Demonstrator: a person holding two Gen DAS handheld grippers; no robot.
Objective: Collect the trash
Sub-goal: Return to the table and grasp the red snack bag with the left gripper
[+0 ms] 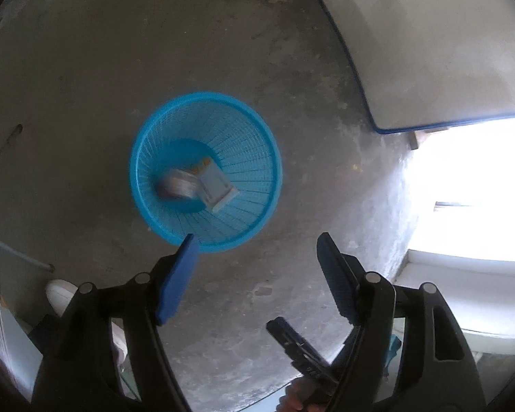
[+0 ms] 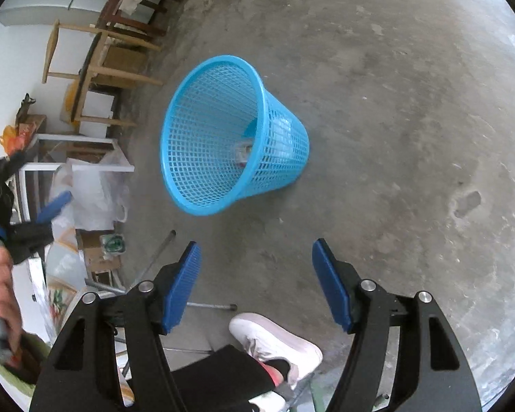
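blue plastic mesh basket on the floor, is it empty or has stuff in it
Not empty. The blue plastic mesh basket holds a pale flattened carton and a crumpled wrapper at its bottom; the right wrist view shows them through the mesh.

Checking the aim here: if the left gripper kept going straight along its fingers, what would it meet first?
Probably bare concrete floor just beside the blue basket; the open left gripper holds nothing, and depth is hard to judge.

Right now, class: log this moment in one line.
left hand-held gripper: open, empty | right hand-held gripper: open, empty | blue basket: on floor, trash inside
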